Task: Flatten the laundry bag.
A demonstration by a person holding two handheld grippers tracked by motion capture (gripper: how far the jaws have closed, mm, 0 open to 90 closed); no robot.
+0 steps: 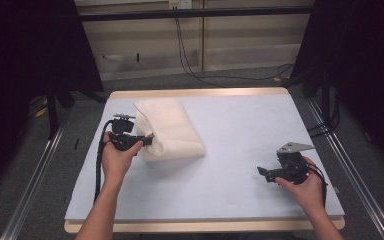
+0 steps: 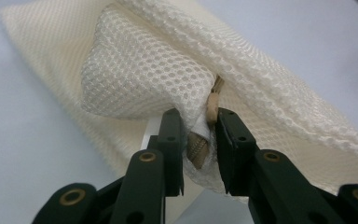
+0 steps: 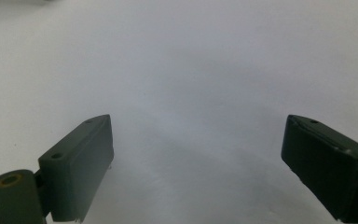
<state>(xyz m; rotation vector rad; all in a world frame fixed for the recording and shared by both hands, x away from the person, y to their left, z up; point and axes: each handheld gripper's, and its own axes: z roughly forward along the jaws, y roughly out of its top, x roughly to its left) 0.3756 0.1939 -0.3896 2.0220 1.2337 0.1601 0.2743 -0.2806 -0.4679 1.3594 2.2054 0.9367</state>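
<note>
- We have a cream mesh bag [image 1: 169, 129] lying on the left half of the table [image 1: 240, 145], well away from its edges.
- Our left gripper [image 1: 149, 140] is at the bag's near left corner. In the left gripper view the jaws pinch a fold of mesh [image 2: 140, 74] together with the zipper end [image 2: 197, 150], and the tan pull tab [image 2: 211, 108] sits just between the fingertips.
- Our right gripper [image 1: 261, 171] rests low over bare table on the right, well apart from the bag, its jaws spread wide with nothing between them.
- The step in hand looks like taking hold at the zipper, probably to open or close the bag.
- To do it well we should keep the pinch on the pull tab itself, not on loose mesh; the net is soft and will bunch or slip out.
- We judge that the bag will slide if only one end is pulled, so the right gripper ought to come across and pin the fabric near the zipper line first.
- Pull along the zipper, level with the table, slowly; lifting would drag the whole bag up.
- We can read no brand, label or writing on the bag, the table or the grippers.
</note>
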